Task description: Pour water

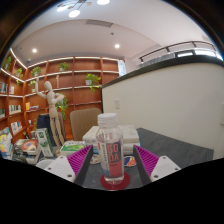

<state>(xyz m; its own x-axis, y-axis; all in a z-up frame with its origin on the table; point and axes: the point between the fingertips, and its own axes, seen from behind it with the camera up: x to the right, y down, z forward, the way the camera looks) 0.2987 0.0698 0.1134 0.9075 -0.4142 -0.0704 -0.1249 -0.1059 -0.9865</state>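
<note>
A clear plastic water bottle (110,146) stands upright in the lower centre of the frame, between the 2 fingers of the gripper (113,164). Its white cap is on. A pink pad (80,158) sits at the bottle's left and another (146,161) at its right; they lie close against its sides, but whether they press it or leave a gap cannot be told.

The bottle has a label with red print low on its body. It looks mostly full of clear water, though the exact level is hard to read.

Judging from this, the step in hand is securing the bottle before any pouring. To do it well, the fingers should close evenly on the middle of the body, firmly enough to lift without crushing the thin plastic. The cap must come off before water can flow.

No cup or other receiving vessel can be made out. Behind the bottle, centre frame, sits a white box (98,133) on a dark table (165,145). Wooden shelves (70,85) with plants fill the upper left.
</note>
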